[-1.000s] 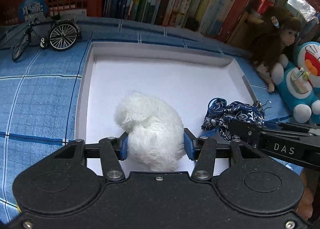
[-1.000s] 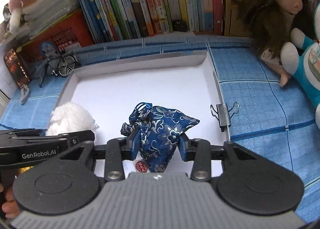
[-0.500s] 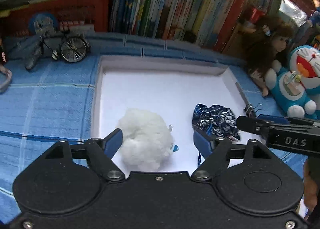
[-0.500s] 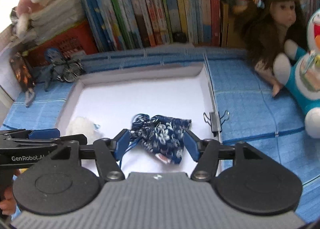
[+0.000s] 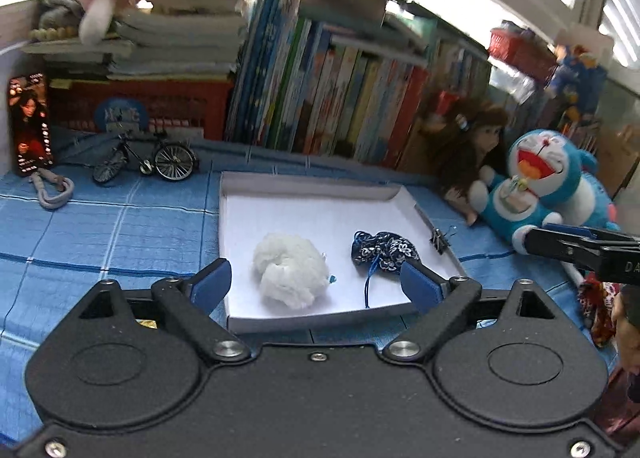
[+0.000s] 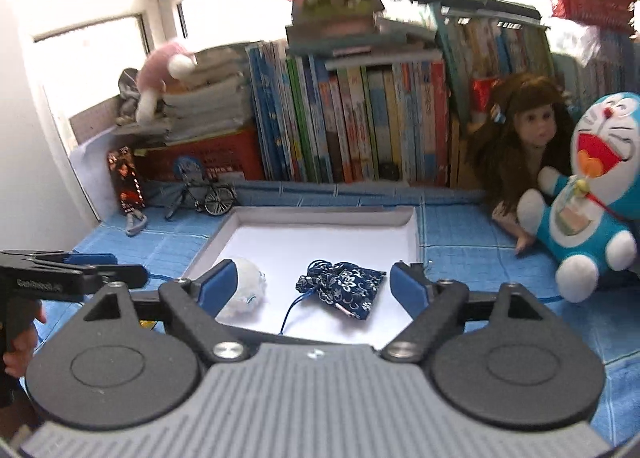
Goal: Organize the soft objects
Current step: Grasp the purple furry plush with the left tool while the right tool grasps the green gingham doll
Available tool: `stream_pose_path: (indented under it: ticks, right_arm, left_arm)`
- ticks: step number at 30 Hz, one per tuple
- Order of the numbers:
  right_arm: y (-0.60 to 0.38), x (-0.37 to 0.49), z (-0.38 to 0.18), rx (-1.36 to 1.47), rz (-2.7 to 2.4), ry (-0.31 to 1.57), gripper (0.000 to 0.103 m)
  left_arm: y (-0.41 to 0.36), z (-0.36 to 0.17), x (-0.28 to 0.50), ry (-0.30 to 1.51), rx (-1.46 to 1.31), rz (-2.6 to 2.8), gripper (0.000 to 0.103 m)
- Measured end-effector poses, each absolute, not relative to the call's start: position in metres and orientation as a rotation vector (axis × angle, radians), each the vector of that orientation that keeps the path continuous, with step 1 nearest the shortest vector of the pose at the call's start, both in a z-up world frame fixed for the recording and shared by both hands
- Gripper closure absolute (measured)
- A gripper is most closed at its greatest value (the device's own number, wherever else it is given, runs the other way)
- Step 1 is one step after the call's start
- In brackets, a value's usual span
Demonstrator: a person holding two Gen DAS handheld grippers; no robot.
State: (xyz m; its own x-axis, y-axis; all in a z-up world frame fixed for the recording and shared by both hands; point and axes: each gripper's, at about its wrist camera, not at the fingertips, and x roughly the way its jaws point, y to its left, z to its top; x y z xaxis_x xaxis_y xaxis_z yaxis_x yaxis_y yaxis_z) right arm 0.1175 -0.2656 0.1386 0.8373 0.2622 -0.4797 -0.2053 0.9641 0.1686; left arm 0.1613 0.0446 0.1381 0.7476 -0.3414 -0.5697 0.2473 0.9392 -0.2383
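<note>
Inside the shallow white tray (image 5: 312, 185) on your blue checked desk cover (image 5: 100, 225) lie both soft things: the white fluffy ball (image 5: 290, 276) towards the tray's left side, and the dark blue flowered pouch (image 5: 384, 252) just beside it on the right, the two apart, the pouch's blue cord trailing towards the tray's near edge. Your left gripper (image 5: 316, 284) hangs over the tray's near edge with its jaws wide and opening; the ball shows between the blue pads but neither pad touches it. Your right gripper (image 6: 312, 286) is likewise wide and opening, the pouch (image 6: 342, 288) lying flat on the tray floor between its pads, untouched. A black binder clip (image 5: 440, 240) sits on the tray's right rim. Beyond the right edge a blue cat plush (image 6: 592, 193) and a long-haired doll (image 6: 524, 137) lean by the row of books (image 6: 352, 117); a small model bicycle (image 5: 146, 159) stands near the desk's far left corner
</note>
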Motion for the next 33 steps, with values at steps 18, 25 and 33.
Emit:
stream_pose_path:
  ticks: [18,25,33]
  right_arm:
    - [-0.289,0.008,0.124,0.0,0.244,0.296,0.0]
    - [-0.287,-0.008,0.104,-0.054,0.222,0.302,0.0]
    - [-0.284,-0.015,0.075,-0.099,0.19,0.343,0.0]
  left_arm:
    - [0.079,0.107,0.06,0.544,-0.16,-0.293,0.004]
    - [0.076,0.089,0.043,0.55,-0.13,-0.28,0.003]
    - [0.073,0.057,0.034,0.585,-0.105,-0.24,0.003]
